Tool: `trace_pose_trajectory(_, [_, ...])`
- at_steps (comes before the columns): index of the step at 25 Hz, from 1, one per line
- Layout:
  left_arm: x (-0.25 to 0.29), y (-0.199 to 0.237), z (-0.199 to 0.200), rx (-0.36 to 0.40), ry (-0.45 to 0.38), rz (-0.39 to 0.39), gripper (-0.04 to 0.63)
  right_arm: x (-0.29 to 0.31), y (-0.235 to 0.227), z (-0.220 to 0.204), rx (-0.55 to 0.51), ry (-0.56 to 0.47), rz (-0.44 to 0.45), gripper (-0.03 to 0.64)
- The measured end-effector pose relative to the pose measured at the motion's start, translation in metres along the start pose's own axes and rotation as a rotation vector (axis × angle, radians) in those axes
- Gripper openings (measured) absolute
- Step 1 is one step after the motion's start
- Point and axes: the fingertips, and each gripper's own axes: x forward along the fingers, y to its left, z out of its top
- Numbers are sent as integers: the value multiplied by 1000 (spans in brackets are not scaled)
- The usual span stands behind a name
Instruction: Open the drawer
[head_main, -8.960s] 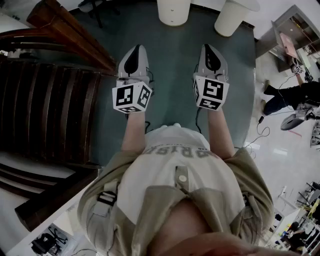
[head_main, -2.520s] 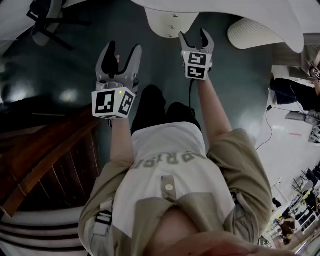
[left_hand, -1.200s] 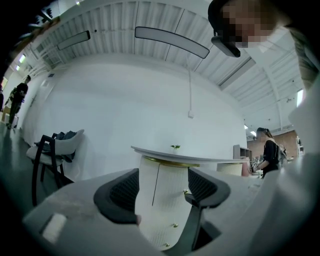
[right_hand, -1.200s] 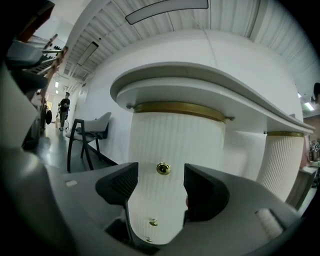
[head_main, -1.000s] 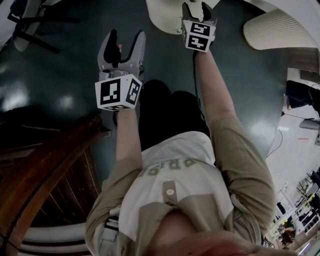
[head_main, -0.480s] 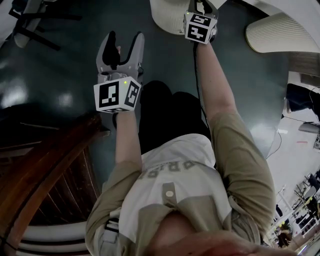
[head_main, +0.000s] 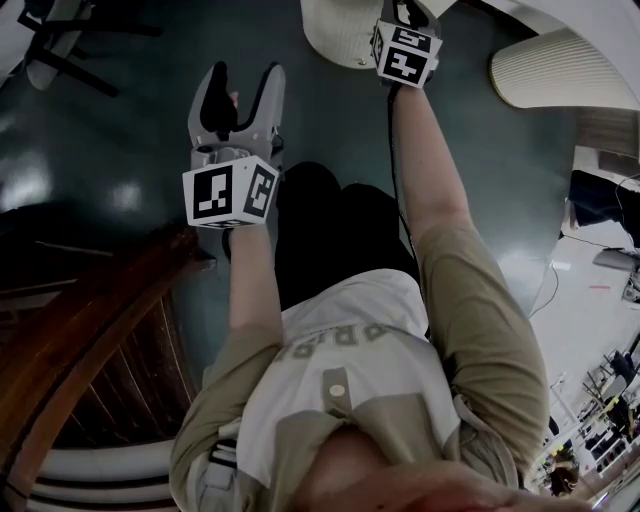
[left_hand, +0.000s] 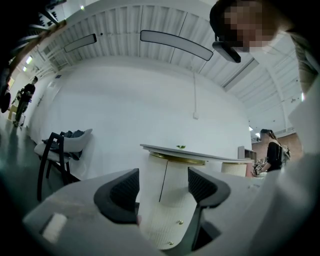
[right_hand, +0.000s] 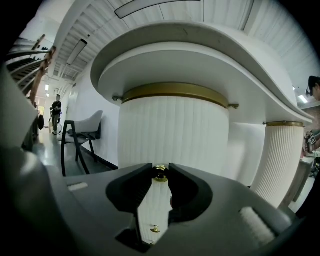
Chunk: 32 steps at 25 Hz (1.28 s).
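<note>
Right tongs (right_hand: 160, 170) have just been closing and now pinch the brass knob (right_hand: 160, 174) of the drawer (right_hand: 155, 210), set in the ribbed pedestal (right_hand: 172, 130) under the desk (right_hand: 200, 55). Left tongs (left_hand: 162, 176) hang wide open, empty, well off to the side. The pull should probably run straight back along the tongs' line with no twist, or that small round knob may slip free. The desk rim overhangs above; the wooden rail (head_main: 90, 320) crowds the left, but the floor (head_main: 130, 150) behind looks open.
</note>
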Motion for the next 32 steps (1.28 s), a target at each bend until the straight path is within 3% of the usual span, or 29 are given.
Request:
trace_pose_trajectory(22, [5,-6,2,13,-5,-10,318,-29,9,-7,-32,-60,9,104])
trace_pose_trajectory(27, [2,-14,17,-30,-38,-39,318,-39,13,-11,-28,-53,4,104])
trace_pose_trajectory(32, [7,-26,34,-19,-29,-61,314,-48,13,-17,-22,-21,12,104])
